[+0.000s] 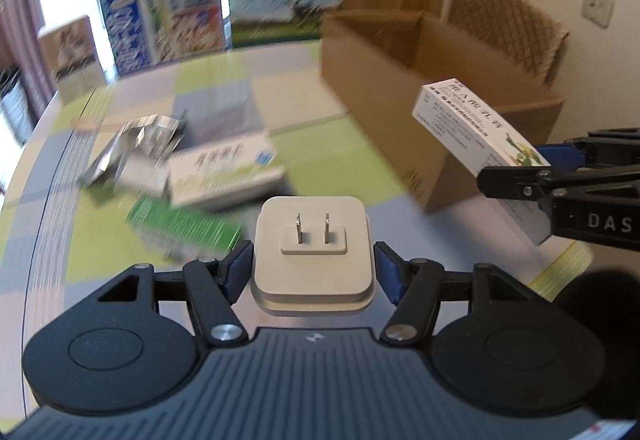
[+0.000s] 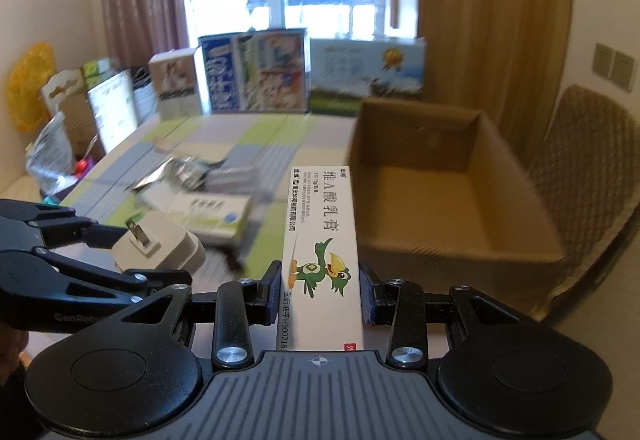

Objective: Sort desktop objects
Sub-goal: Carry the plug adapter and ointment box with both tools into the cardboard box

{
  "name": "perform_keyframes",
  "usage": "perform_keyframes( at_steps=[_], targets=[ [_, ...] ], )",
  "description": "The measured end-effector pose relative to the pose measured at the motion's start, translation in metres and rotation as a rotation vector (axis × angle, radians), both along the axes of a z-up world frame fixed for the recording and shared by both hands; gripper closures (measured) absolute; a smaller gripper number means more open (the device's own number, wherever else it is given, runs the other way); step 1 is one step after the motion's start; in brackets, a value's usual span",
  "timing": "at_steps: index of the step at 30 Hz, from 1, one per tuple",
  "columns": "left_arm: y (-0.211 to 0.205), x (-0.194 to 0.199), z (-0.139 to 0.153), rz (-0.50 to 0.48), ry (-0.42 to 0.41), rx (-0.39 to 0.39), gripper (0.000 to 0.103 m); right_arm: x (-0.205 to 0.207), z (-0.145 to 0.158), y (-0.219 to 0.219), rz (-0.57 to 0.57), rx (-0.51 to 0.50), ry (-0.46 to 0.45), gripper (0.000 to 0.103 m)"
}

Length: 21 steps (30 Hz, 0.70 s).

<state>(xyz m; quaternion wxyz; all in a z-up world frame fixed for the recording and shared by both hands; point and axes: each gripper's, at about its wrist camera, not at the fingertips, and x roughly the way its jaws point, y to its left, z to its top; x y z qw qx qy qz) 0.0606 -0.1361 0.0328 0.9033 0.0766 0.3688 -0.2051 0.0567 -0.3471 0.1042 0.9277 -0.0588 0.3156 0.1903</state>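
Observation:
My left gripper (image 1: 313,267) is shut on a white plug adapter (image 1: 313,252), prongs facing forward, held above the table. It also shows in the right wrist view (image 2: 160,246). My right gripper (image 2: 320,296) is shut on a long white ointment box (image 2: 320,240) with a green bird on it. That box also shows at the right of the left wrist view (image 1: 480,144), held in front of an open, empty-looking cardboard box (image 1: 400,80), (image 2: 440,192).
On the checkered tablecloth (image 1: 224,88) lie a white-green medicine box (image 1: 224,172), a green box (image 1: 184,228) and a foil packet (image 1: 136,144). Large printed cartons (image 1: 168,16) stand at the far edge. A woven chair (image 2: 584,176) stands right of the cardboard box.

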Motion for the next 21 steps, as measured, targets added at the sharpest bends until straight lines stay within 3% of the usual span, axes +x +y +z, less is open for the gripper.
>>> perform_keyframes(
  at_steps=[10, 21],
  targets=[
    [-0.080, 0.044, 0.055, -0.123, -0.098, -0.059, 0.043, 0.055, 0.022, -0.058, -0.080, -0.026, -0.008, 0.068],
    [-0.140, 0.089, 0.059, -0.194, -0.090, -0.097, 0.043, 0.103, 0.006, -0.091, -0.133, -0.039, 0.049, 0.068]
  ],
)
